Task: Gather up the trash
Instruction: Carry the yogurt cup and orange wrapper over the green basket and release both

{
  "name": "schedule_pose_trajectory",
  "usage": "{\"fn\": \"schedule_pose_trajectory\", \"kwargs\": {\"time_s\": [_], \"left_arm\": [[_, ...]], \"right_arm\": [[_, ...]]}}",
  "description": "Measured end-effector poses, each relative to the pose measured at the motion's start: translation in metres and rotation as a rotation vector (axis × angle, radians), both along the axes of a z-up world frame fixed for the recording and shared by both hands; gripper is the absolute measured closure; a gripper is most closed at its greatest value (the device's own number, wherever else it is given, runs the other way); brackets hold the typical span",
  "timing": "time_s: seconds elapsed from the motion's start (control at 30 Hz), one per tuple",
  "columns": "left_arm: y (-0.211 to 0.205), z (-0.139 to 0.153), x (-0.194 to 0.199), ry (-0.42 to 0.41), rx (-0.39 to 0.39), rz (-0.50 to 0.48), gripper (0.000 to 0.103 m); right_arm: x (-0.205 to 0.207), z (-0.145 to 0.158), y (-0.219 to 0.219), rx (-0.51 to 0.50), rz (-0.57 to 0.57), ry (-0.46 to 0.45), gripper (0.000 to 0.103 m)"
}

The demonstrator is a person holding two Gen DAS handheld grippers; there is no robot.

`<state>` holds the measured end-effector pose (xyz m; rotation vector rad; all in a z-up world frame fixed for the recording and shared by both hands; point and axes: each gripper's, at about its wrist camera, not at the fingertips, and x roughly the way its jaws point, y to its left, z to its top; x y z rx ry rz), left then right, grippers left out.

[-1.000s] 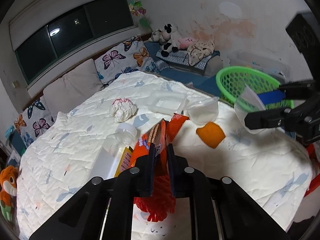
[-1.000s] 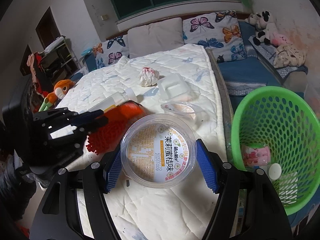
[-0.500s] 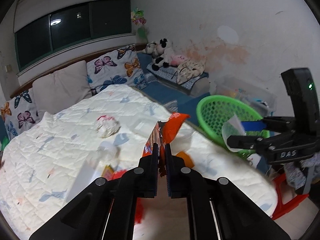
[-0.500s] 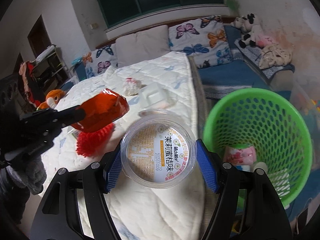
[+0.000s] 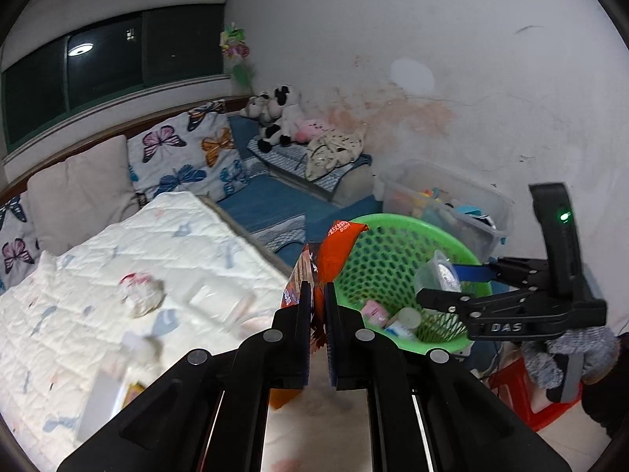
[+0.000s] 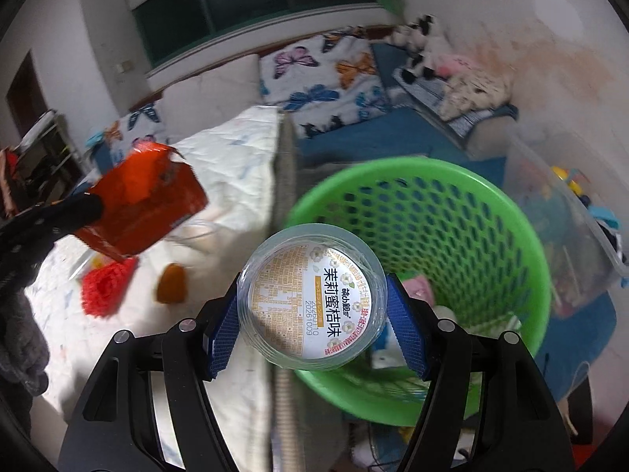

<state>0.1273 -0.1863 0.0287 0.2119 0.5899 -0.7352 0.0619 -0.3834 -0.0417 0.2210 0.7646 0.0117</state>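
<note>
Wrapper point(image 5: 338, 244), pinched in the shut left tool point(image 5: 317, 306), may miss the basket point(image 6: 511, 212) at 2 o'clock; right tool point(image 6: 310, 314), half-open, clamps a cup point(image 6: 310, 299).

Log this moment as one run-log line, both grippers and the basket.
left gripper: shut on orange snack wrapper | right gripper: holding clear plastic cup at green basket rim | basket: some trash inside

We are seeing butterfly-print pillows point(image 5: 184, 153) leaning beside a plain pillow point(image 5: 78, 188) at the head of the bed point(image 5: 118, 259), plush toys point(image 5: 275, 118) sitting by the stained wall point(image 5: 393, 110), and a clear storage bin point(image 5: 444, 200) standing nearby.
</note>
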Motion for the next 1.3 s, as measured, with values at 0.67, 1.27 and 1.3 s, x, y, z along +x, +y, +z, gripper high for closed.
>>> {"fn": "schedule_pose_trajectory", "kwargs": {"time_s": [0.67,1.27,1.3], "left_arm": [[-0.093,-0.017,0.013,0.092,0.005,-0.112,0.096],[-0.107,-0.045,0.019,0.189,0.010,-0.103,0.086],[-0.106,-0.045,0.019,0.194,0.006,-0.099,0.081]], "right_arm": [[-0.018,-0.022,-0.063,0.086,-0.145,0.040,0.028],[-0.036,-0.011,-0.058,0.105,-0.135,0.003,0.028],[-0.036,-0.011,-0.056,0.105,-0.133,0.002,0.028]]}}
